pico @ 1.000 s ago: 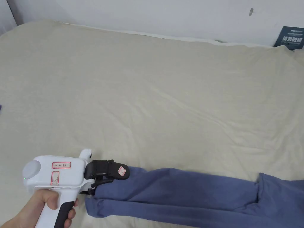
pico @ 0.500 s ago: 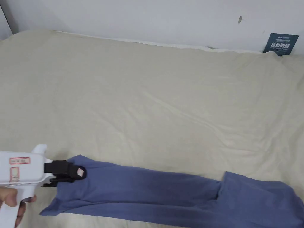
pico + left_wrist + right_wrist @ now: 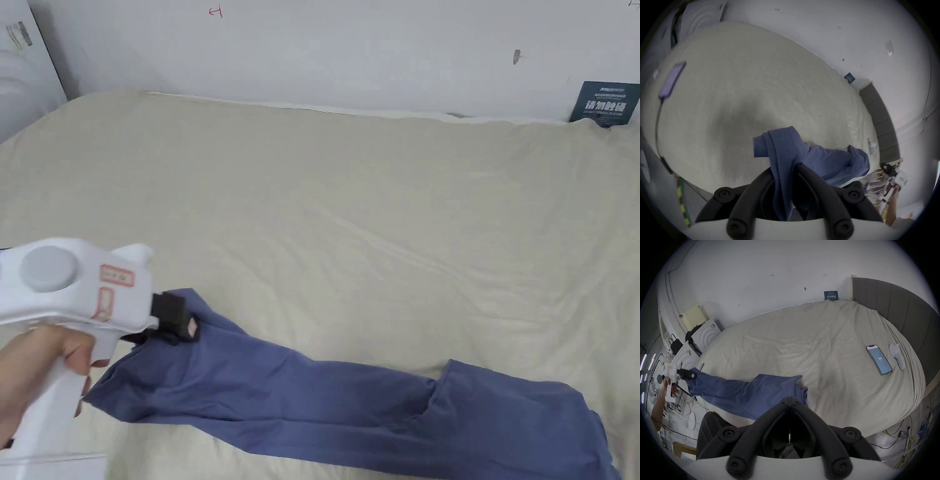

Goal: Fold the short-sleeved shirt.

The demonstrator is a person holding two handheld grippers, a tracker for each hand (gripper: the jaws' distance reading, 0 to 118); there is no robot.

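A blue short-sleeved shirt (image 3: 350,400) lies stretched in a long band along the near side of the bed (image 3: 350,206). My left gripper (image 3: 187,328) is shut on the shirt's left end and holds it raised off the sheet. In the left gripper view the cloth (image 3: 826,159) runs up between the closed jaws of that gripper (image 3: 784,167) and drapes over their tips. In the right gripper view the shirt (image 3: 740,391) stretches toward the left gripper (image 3: 690,374). My right gripper (image 3: 790,398) is shut, with no cloth visible between its jaws, just in front of the shirt's right end.
A phone (image 3: 878,360) and a white controller (image 3: 897,358) lie on the sheet near the grey headboard (image 3: 899,313). Another phone (image 3: 671,80) with a cable lies at the far left. A dark sign (image 3: 603,103) leans on the wall. Wires and clutter sit on the floor.
My left gripper has moved left and upward with the shirt's end in it, drawing the shirt out longer across the bed. The head camera has tilted up as well.
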